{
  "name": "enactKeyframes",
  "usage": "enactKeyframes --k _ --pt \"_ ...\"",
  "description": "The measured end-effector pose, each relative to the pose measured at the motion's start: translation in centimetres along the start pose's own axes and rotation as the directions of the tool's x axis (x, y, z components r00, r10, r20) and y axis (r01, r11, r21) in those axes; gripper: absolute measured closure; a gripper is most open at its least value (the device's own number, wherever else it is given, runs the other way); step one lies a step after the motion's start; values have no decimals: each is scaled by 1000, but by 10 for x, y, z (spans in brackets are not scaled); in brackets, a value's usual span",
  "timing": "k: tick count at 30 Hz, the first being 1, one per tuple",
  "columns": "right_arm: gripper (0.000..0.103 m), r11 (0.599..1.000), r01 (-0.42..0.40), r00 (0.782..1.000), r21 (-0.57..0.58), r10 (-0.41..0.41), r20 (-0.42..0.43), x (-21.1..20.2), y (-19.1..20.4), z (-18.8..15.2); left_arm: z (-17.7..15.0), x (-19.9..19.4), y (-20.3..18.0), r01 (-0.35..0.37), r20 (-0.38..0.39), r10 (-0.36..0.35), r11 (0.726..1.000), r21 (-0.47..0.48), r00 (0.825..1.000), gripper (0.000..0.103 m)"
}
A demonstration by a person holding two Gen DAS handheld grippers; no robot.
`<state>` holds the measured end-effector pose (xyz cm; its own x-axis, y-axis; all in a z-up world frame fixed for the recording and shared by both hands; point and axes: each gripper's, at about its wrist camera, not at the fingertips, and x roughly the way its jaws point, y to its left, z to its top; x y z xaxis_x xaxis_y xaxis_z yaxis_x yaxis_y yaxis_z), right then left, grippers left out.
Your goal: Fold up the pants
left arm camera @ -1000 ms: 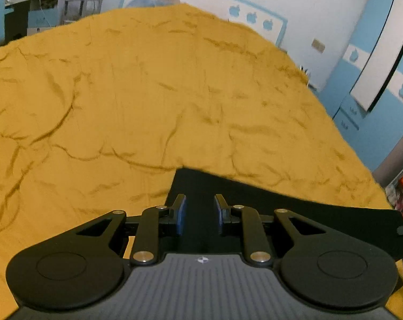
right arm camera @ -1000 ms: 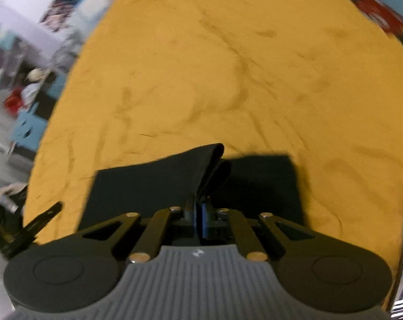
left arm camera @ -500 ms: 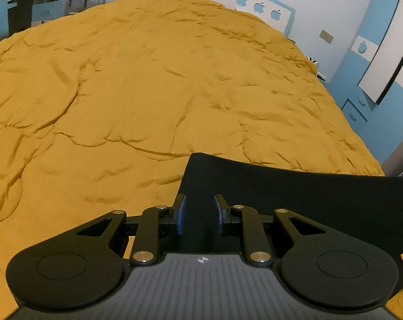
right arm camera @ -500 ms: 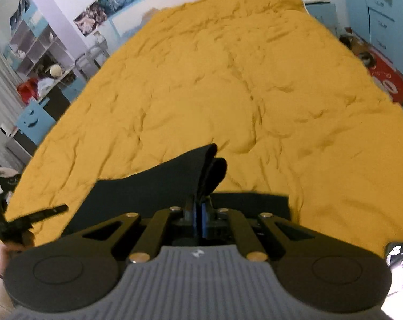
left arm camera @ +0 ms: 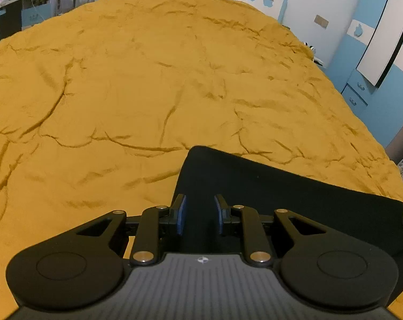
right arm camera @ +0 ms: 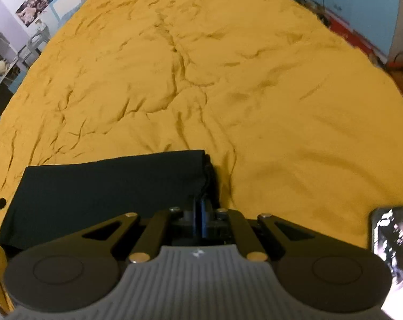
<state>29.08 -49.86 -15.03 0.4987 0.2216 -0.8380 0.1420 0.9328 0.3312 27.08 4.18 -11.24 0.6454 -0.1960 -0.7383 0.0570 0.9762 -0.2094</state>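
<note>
Black pants (right arm camera: 108, 184), folded into a flat band, lie on the near part of a rumpled mustard bedspread (right arm camera: 228, 80), their long axis running across the bed from one gripper to the other. The right gripper (right arm camera: 200, 220), its jaws pressed together, appears to pinch the layered right end of the pants, though the dark cloth makes the contact hard to read; the left gripper (left arm camera: 198, 213) sits over the opposite end with jaws apart, gripping nothing. Right of the pants, a lit phone (right arm camera: 393, 256) rests on the bedspread's edge.
</note>
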Motion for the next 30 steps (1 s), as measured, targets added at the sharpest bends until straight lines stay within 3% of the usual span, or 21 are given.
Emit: enactKeyframes --k 4,9,13,22,27,30 --pt "103 993 113 990 -42 -109 85 -16 6 0 -3 0 3 -9 -7 9 1000 9 1000 79" --pt "102 993 45 986 -107 -27 166 -37 28 0 17 3 4 22 9 -22 1000 20 1000 79" --pt "101 982 77 980 -173 -43 193 -19 52 -2 35 32 -6 80 -21 -80 996 36 997 79" --pt "103 987 150 968 -63 -134 210 28 46 -19 41 104 -22 -74 -80 91 979 191 993 86" --pt "99 977 191 950 -91 -161 269 16 61 -24 41 87 -25 -140 -28 149 968 209 988 86" --pt "98 967 193 944 -167 -137 300 -1 85 -38 40 62 -29 -124 -10 130 965 229 991 86"
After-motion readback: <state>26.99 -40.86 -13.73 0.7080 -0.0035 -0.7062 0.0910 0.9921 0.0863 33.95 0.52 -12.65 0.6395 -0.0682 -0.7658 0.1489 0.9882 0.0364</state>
